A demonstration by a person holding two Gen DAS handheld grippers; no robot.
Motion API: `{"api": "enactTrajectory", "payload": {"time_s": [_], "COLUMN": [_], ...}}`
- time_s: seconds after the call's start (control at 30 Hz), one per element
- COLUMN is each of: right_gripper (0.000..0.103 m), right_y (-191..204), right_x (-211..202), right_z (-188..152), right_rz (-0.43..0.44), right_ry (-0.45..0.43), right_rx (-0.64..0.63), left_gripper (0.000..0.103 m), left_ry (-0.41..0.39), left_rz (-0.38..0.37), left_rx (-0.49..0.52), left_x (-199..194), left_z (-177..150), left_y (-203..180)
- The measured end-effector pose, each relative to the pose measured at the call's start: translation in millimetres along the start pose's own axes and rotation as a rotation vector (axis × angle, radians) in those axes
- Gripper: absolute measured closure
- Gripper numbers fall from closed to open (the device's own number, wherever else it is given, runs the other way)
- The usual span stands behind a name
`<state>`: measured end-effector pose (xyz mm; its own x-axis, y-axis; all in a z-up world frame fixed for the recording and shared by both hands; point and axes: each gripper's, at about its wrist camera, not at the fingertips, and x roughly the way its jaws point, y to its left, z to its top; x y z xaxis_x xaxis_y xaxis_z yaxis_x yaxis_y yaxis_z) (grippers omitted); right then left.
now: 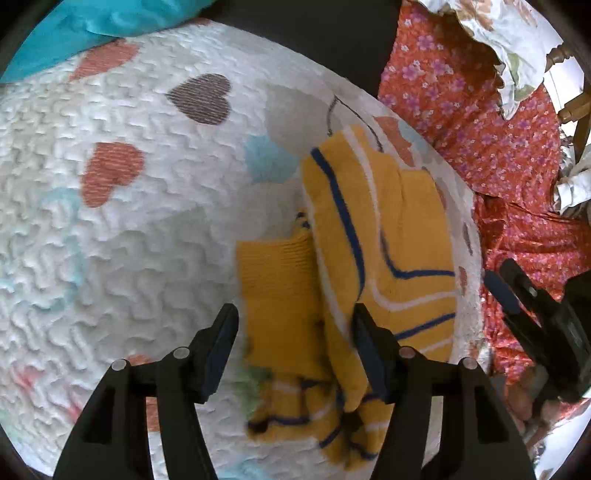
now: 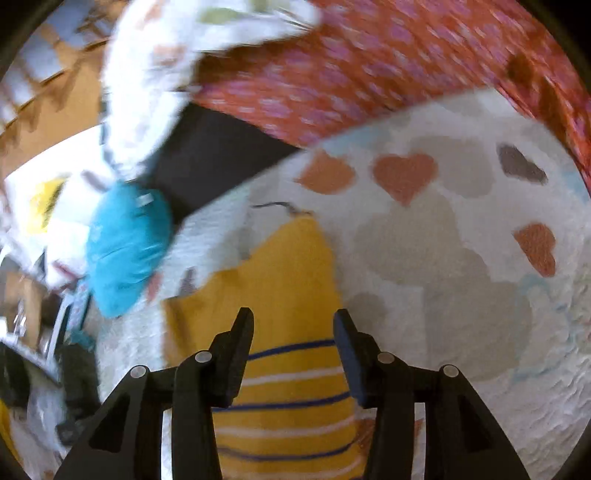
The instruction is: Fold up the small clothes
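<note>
A small mustard-yellow garment (image 1: 373, 258) with navy and white stripes lies partly folded on a white quilted blanket (image 1: 110, 240) printed with hearts, filling the centre and lower right of the left wrist view, its plain ribbed panel at the lower middle and a rumpled edge at the bottom of the frame. Only this view shows the fold laid over itself; it also catches a teal cloth (image 1: 74, 29) at the upper left, a red floral fabric (image 1: 480, 122) down the right side, and the right gripper (image 1: 517, 295) as a dark shape at the right edge, over the red fabric, its opening not readable from here. The left gripper (image 1: 291, 339) stands wide open at the bottom centre, its fingers spread to either side of the garment's ribbed panel and holding nothing; whether the tips touch the cloth cannot be told. The blurred right wrist view alone shows a cluttered room at the left edge, a teal bundle (image 2: 125, 251) at centre left, and the garment's (image 2: 280, 295) plain upper part above its stripes. There the right gripper (image 2: 293, 343) is open wide above the garment at the bottom centre, gripping nothing.
</note>
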<state>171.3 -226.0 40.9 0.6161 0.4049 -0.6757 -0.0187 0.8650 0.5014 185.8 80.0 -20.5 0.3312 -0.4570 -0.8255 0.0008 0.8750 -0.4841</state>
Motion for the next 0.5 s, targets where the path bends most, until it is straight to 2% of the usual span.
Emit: {"api": "enactTrajectory", "payload": {"time_s": [0.13, 0.2, 0.27, 0.4, 0.47, 0.5], "right_gripper": [0.057, 0.067, 0.073, 0.073, 0.073, 0.071], "right_y": [55, 77, 90, 97, 100, 104], "right_x": [25, 45, 74, 119, 116, 102], "right_z": [-21, -31, -47, -59, -55, -53], "right_rz": [0.03, 0.034, 0.079, 0.074, 0.078, 0.113], "right_ry": [0.095, 0.133, 0.209, 0.274, 0.281, 0.259], "right_rx": [-0.164, -0.223, -0.211, -0.182, -0.17, -0.17], "left_gripper": [0.039, 0.039, 0.039, 0.039, 0.039, 0.039], "left_ry": [-0.044, -0.073, -0.107, -0.163, -0.203, -0.22], "left_rz": [0.098, 0.146, 0.197, 0.282, 0.331, 0.351], "left_rx": [-0.015, -0.004, 0.023, 0.063, 0.082, 0.089], "left_x": [-14, -27, -44, -66, -78, -82], "left_z": [-9, -20, -35, -58, -71, -74], "left_y": [9, 16, 20, 18, 12, 8]}}
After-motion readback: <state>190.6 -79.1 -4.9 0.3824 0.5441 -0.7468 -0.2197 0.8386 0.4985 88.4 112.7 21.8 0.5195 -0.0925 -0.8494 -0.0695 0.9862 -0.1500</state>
